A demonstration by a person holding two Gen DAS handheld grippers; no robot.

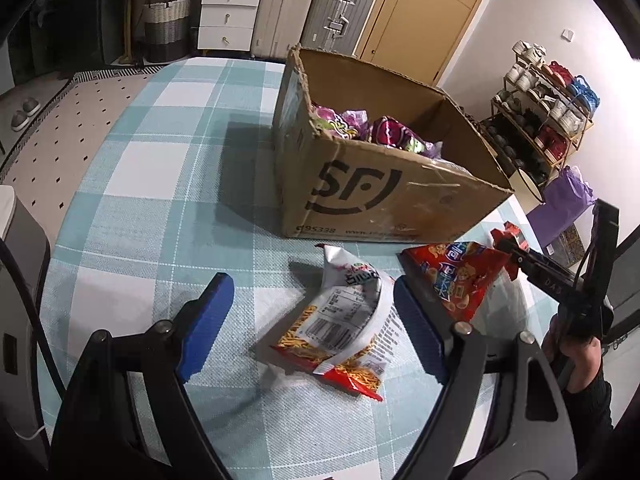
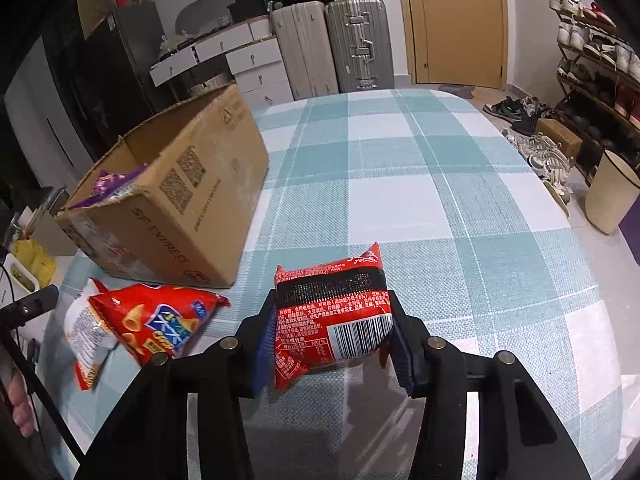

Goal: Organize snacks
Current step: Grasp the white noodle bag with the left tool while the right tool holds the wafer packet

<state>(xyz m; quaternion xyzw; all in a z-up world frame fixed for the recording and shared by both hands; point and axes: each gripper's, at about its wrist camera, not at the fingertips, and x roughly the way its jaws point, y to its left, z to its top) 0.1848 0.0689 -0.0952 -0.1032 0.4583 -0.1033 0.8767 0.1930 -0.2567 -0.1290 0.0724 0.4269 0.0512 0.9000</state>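
Snacks are mid-sorting: a red packet (image 2: pixel 332 316), low at centre frame, sits pinched between the right gripper's (image 2: pixel 332 344) fingers, ready to carry to the cardboard box (image 2: pixel 180 200) upper left, while the left gripper (image 1: pixel 314 316) stands wide over a noodle-snack bag (image 1: pixel 340 328) on the tabletop (image 1: pixel 160 160).

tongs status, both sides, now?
Left tongs: open, hovering over the white noodle-snack packet, not gripping.
Right tongs: closed on the red snack packet with barcode.
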